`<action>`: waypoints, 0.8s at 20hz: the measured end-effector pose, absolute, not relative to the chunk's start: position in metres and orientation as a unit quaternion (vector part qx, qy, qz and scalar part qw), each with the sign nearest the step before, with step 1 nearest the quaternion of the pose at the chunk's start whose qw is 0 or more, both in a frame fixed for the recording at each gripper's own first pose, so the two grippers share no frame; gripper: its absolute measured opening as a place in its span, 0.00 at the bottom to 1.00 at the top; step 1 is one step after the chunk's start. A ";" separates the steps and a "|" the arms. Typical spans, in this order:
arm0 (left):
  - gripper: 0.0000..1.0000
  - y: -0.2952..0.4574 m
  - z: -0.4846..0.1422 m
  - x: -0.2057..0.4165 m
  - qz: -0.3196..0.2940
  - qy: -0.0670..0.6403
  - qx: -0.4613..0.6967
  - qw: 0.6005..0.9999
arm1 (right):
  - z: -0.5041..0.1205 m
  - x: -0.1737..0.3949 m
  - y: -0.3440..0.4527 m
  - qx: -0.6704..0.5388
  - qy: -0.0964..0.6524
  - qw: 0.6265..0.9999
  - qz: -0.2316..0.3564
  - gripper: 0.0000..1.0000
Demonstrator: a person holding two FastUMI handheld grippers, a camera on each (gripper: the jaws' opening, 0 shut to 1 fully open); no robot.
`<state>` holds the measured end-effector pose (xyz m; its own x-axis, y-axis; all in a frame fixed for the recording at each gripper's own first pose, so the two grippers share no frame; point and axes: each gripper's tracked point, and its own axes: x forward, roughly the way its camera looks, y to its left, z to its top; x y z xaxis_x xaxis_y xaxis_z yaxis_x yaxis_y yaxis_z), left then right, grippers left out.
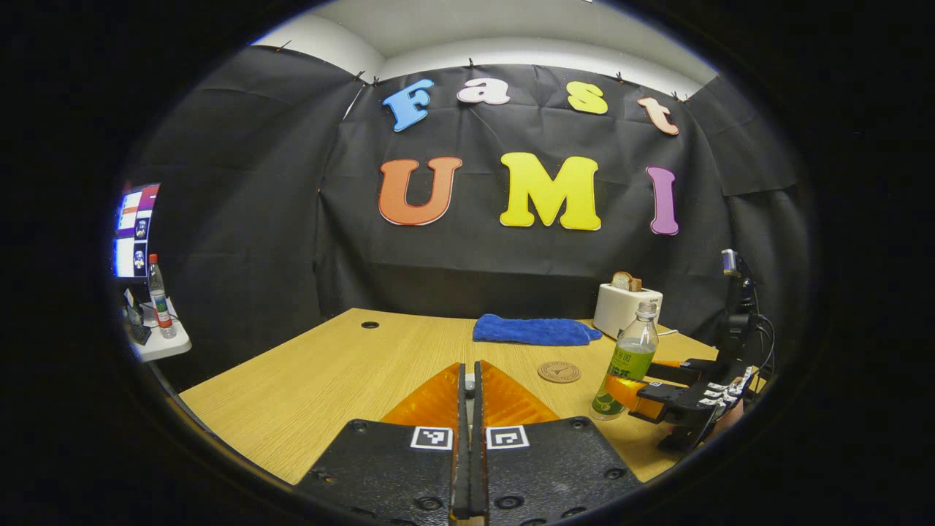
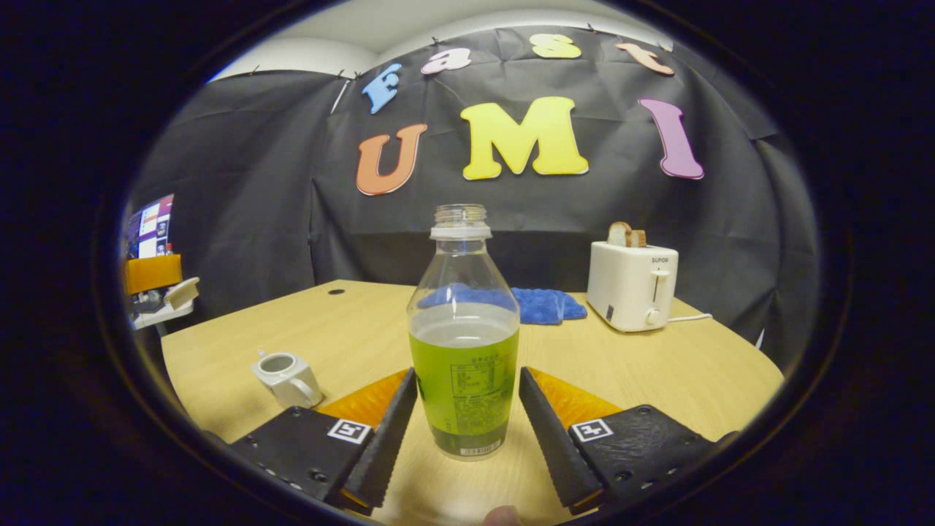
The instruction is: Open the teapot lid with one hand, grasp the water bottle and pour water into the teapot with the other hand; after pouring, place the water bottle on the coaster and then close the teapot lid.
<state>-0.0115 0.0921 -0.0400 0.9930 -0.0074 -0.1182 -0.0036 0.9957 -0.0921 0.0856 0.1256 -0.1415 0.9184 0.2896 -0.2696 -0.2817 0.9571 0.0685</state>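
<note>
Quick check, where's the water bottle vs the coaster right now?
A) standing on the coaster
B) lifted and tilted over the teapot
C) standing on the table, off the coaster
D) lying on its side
C: the water bottle stands upright on the table, beside the coaster, which lies bare.

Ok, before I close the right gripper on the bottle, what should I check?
1. Teapot lid off: ok, its opening is bare.
2. Bottle uncapped and upright: ok.
3. Right gripper open, fingers either side of bottle, not touching: ok.
4. Left gripper holding the lid: cannot tell; jaws shut, pale sliver between them.
5. Coaster free: ok, beside the bottle.
</note>
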 end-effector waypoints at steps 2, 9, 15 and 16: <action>0.02 0.094 -0.041 -0.011 -0.002 0.061 -0.049 0.997 | -0.143 0.088 0.129 0.010 0.142 0.979 0.148 0.78; 0.02 0.097 -0.045 -0.009 -0.004 0.065 -0.052 0.996 | -0.118 0.092 0.132 -0.115 0.113 0.973 0.167 0.71; 0.03 0.104 -0.047 -0.009 -0.002 0.068 -0.050 0.996 | -0.118 0.111 0.140 -0.328 0.086 0.925 0.172 0.71; 0.02 0.106 -0.048 -0.009 -0.002 0.067 -0.052 0.996 | -0.117 0.113 0.141 -0.365 0.074 0.912 0.170 0.71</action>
<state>-0.0095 0.1063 -0.0476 0.9909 -0.0108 -0.1342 -0.0032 0.9946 -0.1039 0.1128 0.1408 -0.1173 0.9313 0.2551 -0.2599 -0.3640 0.6754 -0.6414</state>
